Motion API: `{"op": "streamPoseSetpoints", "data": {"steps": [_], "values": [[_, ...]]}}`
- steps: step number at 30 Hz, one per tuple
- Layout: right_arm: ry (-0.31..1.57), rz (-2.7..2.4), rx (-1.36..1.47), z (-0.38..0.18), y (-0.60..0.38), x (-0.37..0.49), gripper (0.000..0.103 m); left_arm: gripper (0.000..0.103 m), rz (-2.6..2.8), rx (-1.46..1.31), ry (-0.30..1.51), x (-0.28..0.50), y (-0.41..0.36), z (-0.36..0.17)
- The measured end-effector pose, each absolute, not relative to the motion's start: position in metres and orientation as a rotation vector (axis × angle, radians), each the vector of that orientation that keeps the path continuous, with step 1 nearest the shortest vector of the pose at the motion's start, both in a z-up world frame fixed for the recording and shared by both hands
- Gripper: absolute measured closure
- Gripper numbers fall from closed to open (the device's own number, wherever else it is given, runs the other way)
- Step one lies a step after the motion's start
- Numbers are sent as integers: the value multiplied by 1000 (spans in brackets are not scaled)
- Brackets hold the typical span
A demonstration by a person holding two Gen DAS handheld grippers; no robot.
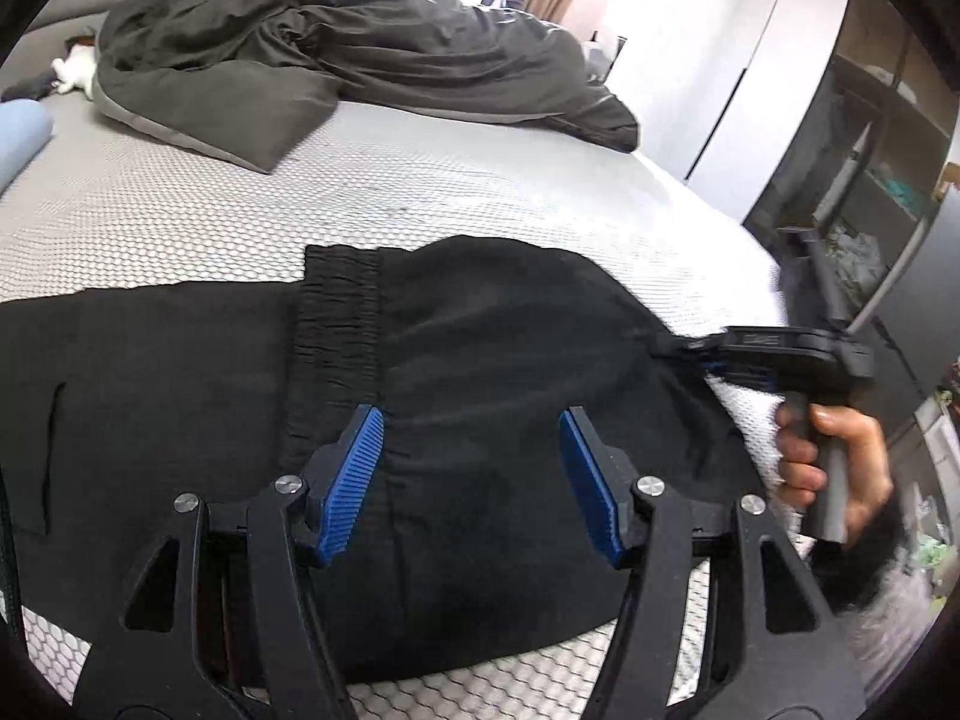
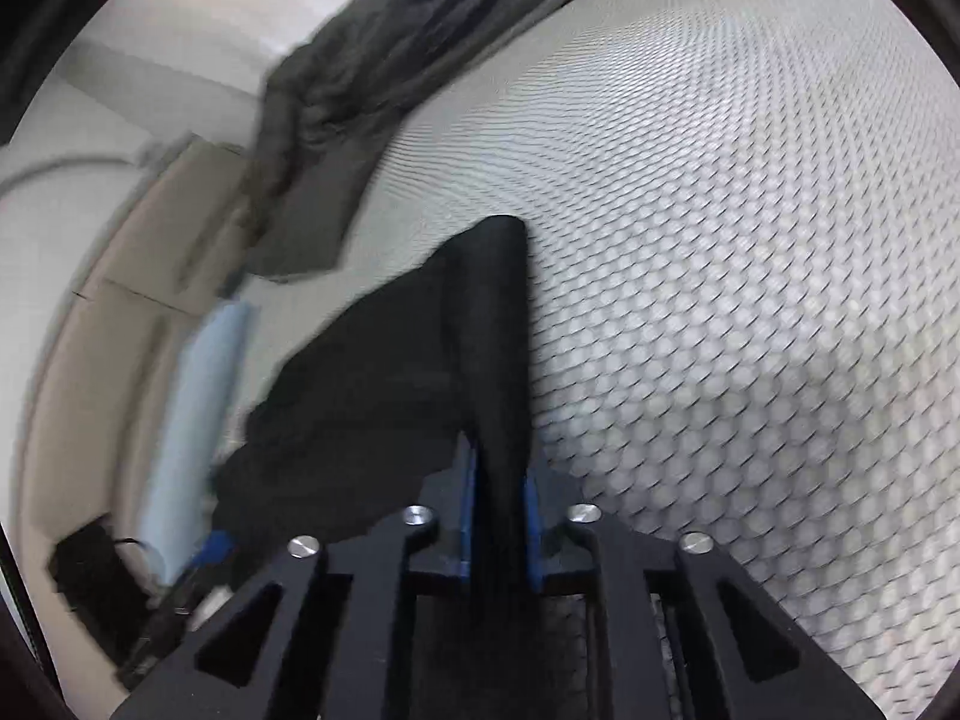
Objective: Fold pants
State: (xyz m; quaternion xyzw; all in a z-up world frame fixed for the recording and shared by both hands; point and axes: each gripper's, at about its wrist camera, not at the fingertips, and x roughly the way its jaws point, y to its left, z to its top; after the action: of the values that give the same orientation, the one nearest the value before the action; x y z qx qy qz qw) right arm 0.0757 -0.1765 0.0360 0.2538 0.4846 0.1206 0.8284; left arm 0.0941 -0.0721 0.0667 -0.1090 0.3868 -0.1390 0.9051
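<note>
Black pants [image 1: 480,330] lie spread on the mattress, their ribbed elastic waistband [image 1: 339,324] running across the middle. My left gripper [image 1: 471,414] hovers over them near the front edge, open, its blue pads [image 1: 354,480] wide apart with nothing pinched. At the right, a hand [image 1: 828,456] holds my right gripper [image 1: 696,351], which pinches the pants' right edge. In the right wrist view that gripper [image 2: 501,480] is shut on a bunched fold of the black pants [image 2: 372,396], which rises from between its pads.
The mattress [image 1: 180,210] has a white honeycomb-patterned cover. A dark grey duvet [image 1: 336,48] is heaped at the back. A light blue item [image 1: 18,132] lies at the left edge. Dark shelving [image 1: 870,180] stands past the bed's right side.
</note>
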Motion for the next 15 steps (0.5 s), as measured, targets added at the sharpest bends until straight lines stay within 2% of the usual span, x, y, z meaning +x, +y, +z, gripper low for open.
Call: {"op": "streamPoseSetpoints", "data": {"steps": [5,7,13,15], "values": [[884,284,351,84,-145,43,88,45,-334,-90,793,103,-99,65],[884,354,283,88,-119,32,85,45,-385,-40,816,103,-119,62],[1031,513,33,41,-41,20,84,45,-504,58,964,104,-147,28],[990,521,-64,38,-31,17,84,47,-511,81,980,99,-140,25]]}}
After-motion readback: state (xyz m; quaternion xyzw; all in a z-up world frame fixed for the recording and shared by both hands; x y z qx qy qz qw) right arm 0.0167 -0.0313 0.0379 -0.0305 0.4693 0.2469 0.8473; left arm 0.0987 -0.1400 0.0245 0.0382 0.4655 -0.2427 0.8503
